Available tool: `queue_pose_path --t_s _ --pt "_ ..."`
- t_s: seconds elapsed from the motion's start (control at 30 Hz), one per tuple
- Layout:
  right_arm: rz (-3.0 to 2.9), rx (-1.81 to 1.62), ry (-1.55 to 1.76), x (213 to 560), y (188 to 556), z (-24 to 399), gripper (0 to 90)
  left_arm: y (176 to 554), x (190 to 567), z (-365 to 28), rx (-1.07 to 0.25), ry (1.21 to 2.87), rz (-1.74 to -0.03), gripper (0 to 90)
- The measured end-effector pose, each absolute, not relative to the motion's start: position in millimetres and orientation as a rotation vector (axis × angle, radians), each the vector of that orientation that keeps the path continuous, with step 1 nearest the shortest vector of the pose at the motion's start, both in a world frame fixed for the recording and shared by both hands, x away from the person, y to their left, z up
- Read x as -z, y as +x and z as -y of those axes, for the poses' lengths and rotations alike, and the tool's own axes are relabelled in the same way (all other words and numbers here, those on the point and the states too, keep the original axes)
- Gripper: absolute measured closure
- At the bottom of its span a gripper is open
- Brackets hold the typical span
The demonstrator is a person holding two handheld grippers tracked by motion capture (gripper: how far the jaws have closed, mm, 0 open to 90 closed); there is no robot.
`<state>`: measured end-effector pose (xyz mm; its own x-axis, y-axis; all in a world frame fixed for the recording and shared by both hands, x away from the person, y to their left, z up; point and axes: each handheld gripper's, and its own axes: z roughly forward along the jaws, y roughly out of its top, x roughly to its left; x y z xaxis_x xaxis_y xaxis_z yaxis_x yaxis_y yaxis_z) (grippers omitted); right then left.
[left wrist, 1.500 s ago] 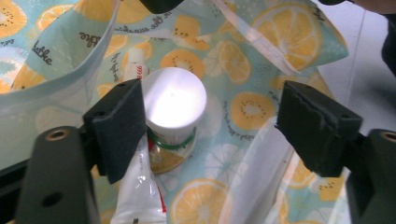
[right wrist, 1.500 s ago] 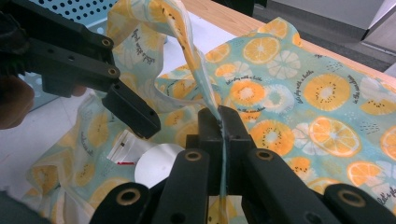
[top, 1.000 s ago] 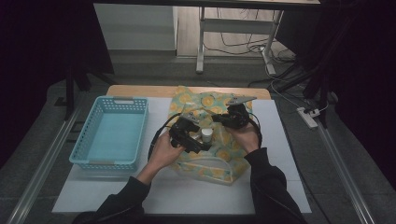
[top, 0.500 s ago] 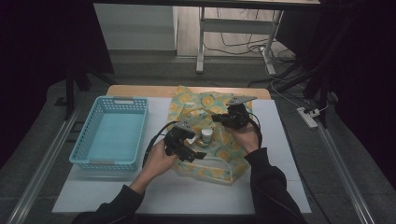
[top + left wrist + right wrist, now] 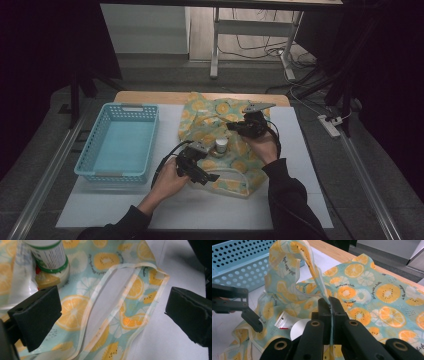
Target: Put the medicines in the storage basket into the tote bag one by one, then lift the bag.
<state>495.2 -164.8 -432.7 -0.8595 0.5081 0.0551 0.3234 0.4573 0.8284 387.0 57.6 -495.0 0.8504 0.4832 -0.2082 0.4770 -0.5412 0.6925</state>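
Two tongs share this step. My right tongs [image 5: 331, 305] stand clamped on a fold of the fruit-print cloth bag [image 5: 235, 165], holding that fold lifted above the table [image 5: 300, 150]. My left tongs [image 5: 112, 312] stand wide, nothing gripped, with the bag's pale-edged hem [image 5: 110, 290] lying between the pads. To do the step well, I judge that I should bring the left pads onto one layer of the hem only, then close. The white bottle [image 5: 48, 252] stands upright just beyond the left pad; keep clear of it. From the left tongs, the hem's long axis runs away and slightly right. The bag's mouth faces toward me.
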Motion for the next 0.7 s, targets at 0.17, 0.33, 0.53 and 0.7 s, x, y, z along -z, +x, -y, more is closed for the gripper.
queue_pose_path --t_s 0.17,0.33,0.53,0.7 --pt "-2.506 -1.358 0.725 433 495 164 88.8 392 505 -55 -0.021 2.241 -0.717 1.8" --pt "-2.509 -1.354 0.724 434 495 163 88.8 396 514 -51 -0.023 2.264 -0.726 3.1" --pt "-2.512 -1.351 0.717 433 494 162 88.8 401 523 -48 -0.038 2.285 -0.741 3.1" --pt "-2.515 -1.346 0.721 434 495 162 88.9 406 527 -47 -0.055 2.29 -0.759 3.9"
